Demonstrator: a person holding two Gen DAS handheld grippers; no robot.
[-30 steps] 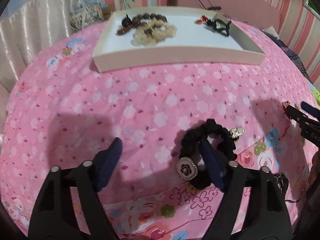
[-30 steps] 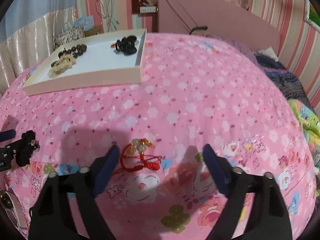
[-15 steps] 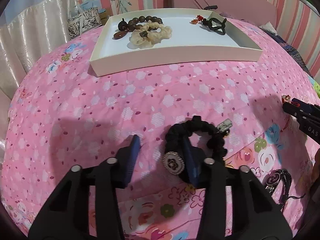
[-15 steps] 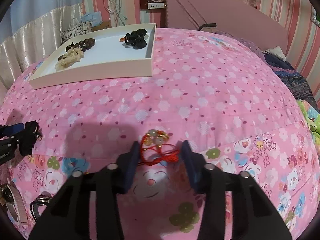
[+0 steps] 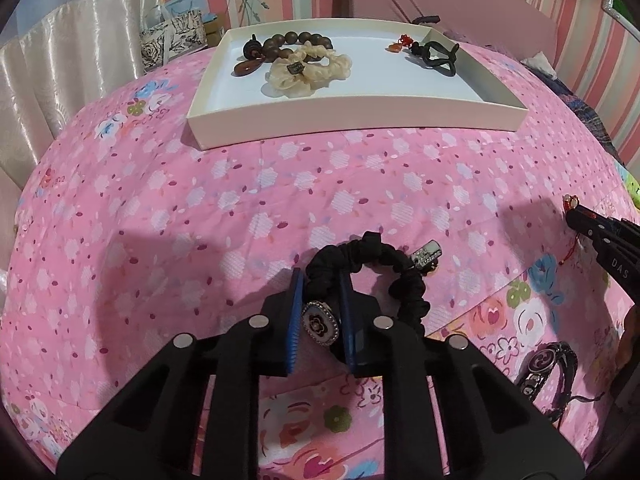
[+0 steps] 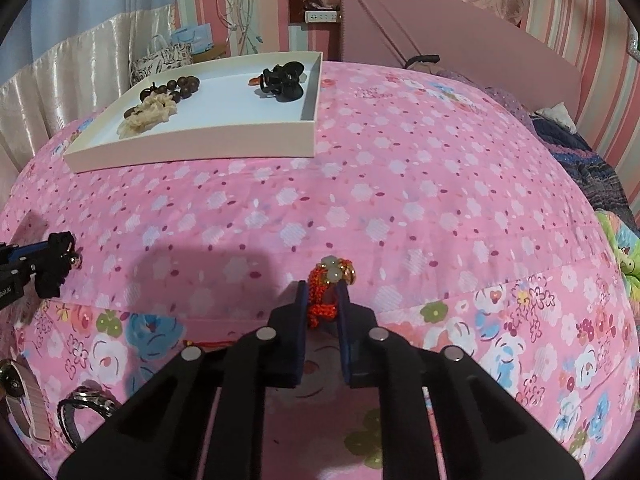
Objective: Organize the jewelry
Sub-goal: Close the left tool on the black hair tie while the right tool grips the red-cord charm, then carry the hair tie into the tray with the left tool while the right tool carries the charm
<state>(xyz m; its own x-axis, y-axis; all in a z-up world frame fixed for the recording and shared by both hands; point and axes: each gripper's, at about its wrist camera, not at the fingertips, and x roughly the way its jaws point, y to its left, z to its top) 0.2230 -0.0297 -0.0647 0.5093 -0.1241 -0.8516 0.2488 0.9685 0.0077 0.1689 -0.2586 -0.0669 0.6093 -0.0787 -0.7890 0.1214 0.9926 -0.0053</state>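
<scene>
My left gripper (image 5: 320, 280) is shut on a black scrunchie (image 5: 400, 268) that carries a flower badge (image 5: 320, 322) and a small silver charm; the scrunchie lies on the pink bedspread. My right gripper (image 6: 323, 292) is shut on a red cord bracelet (image 6: 326, 300) with pale green beads. A white tray (image 5: 352, 114) sits at the far side and holds a brown bead bracelet (image 5: 288, 42), a cream scrunchie (image 5: 308, 70) and a black hair clip (image 5: 438, 56). The tray also shows in the right wrist view (image 6: 188, 146).
A dark watch (image 5: 548, 364) lies on the bedspread at the right of the left wrist view. A pink-strap watch (image 6: 24, 396) and a black braided bracelet (image 6: 84, 408) lie at the lower left of the right wrist view. A pink headboard and striped wall stand behind.
Both grippers went from wide open to shut. The left one closed on the black scrunchie, the right one on the red cord bracelet.
</scene>
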